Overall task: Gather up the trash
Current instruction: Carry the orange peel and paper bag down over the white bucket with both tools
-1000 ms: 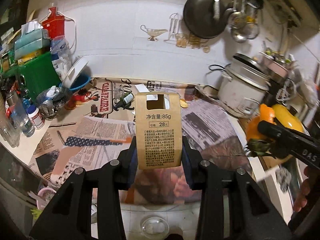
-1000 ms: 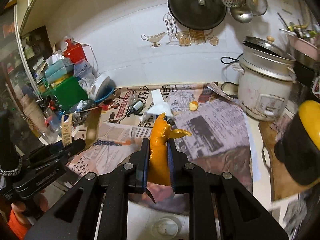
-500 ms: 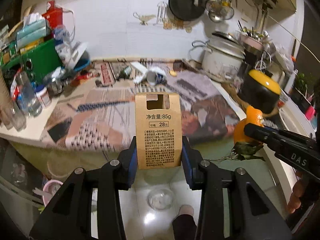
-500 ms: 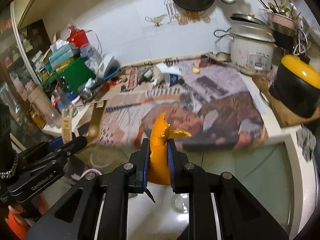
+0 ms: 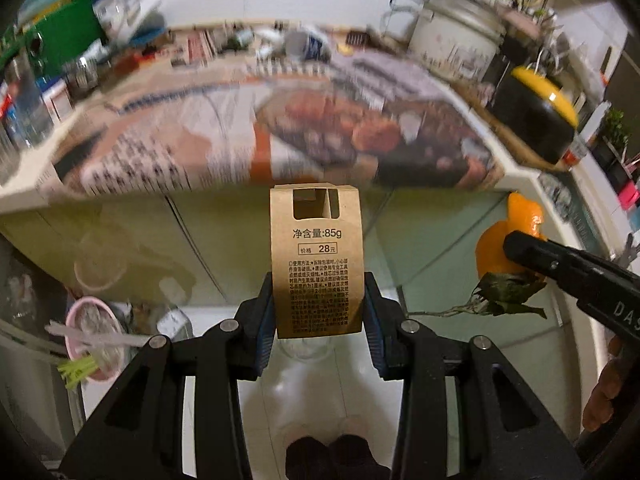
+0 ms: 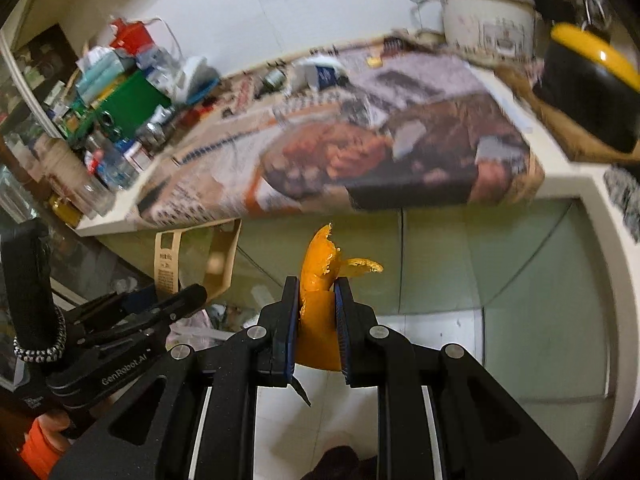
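Left tongs (image 5: 318,308): closed narrowly on a brown paper packet (image 5: 317,256), which is held upright between the blue pads.
Right tongs (image 6: 318,308): clamped tight on an orange peel (image 6: 320,280), which is seen sticking up past the tips.
Desk (image 5: 24,188): beyond both tongs, covered by newspaper (image 5: 280,136).
Floor (image 5: 320,380): white tile, seen below the tongs.

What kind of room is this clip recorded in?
Most likely a cramped home kitchen. A white rice cooker and a black pot with a yellow lid stand at the back of a counter spread with newspaper, and jars and bottles crowd its left end.
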The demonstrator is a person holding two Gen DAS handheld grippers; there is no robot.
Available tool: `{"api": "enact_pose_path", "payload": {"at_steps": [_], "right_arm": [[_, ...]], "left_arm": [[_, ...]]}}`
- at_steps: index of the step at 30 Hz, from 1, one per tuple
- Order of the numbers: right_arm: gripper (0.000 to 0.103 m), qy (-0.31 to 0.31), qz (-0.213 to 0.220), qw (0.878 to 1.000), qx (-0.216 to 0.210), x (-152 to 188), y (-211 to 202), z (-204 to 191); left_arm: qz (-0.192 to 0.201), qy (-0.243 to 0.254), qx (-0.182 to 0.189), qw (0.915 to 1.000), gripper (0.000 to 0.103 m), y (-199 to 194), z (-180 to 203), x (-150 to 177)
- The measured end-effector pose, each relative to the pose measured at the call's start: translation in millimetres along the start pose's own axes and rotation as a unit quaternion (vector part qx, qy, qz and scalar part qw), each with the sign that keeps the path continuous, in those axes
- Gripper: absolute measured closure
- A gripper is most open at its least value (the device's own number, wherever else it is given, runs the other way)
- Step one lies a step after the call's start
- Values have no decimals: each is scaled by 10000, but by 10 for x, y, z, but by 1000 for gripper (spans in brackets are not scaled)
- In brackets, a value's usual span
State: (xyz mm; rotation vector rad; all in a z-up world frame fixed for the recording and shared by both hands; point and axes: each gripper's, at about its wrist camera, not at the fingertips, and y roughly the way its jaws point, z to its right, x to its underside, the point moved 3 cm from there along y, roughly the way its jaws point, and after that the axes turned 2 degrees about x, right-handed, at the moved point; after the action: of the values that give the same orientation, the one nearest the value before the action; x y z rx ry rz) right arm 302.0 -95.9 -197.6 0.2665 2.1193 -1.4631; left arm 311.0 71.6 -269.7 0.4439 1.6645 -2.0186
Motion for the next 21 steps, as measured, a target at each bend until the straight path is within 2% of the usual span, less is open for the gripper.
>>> {"api": "enact_pose_path", "payload": {"at_steps": [5, 12, 18, 21], "right_arm": [[87, 31, -294, 9996, 48, 240, 547, 301], [87, -1, -565, 9984, 39, 644, 1526, 724], [87, 58, -908, 9959, 3, 1205, 2511, 1052], [87, 70, -1110, 9938, 35, 1499, 2978, 1198]], "left_arm": [[-302, -224, -34, 9993, 64, 685, -51, 289], [-557, -494, -68, 9972, 64, 1756, -254, 830], [-880, -437, -48, 9952, 64, 2775, -439, 1368], [-1084, -467, 93, 9930, 64, 3330, -541, 1676]]}}
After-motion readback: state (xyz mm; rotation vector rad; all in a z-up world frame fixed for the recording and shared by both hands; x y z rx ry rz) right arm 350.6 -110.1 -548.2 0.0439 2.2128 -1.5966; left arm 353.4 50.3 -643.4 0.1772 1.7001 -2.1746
